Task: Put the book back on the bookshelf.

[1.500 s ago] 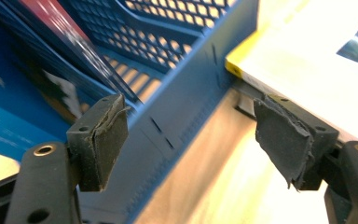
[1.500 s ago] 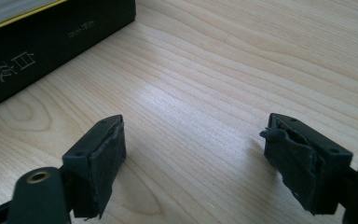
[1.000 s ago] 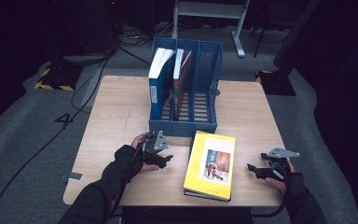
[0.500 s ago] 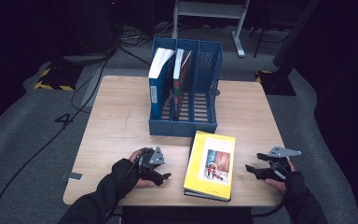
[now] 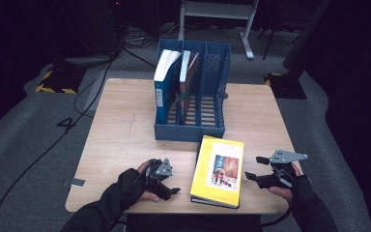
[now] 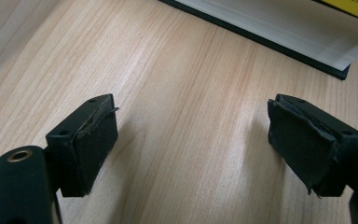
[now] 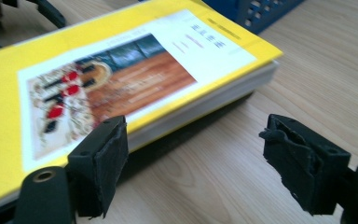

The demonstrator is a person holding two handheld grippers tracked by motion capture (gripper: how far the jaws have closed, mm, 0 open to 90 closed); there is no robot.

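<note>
Bare table (image 5: 121,140) flanks the yellow book (image 5: 218,170); blue file rack (image 5: 192,96) blocks behind.

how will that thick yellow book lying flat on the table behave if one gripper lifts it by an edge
The thick yellow softcover book has a deep page block, so it is probably heavy for one pinch. Gripped at one edge it would likely sag or fan open, since nothing binds the pages shut. Its cover looks smooth, so it may slide on the pale wooden table when pushed.

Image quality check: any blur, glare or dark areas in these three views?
High view: table evenly lit, surroundings nearly black, slightly soft. Left gripper view: wood grain sharp, soft shadows beside the left tongs. Right gripper view: yellow book cover blurred, its title unreadable; right tongs sharper. No strong glare.
</note>
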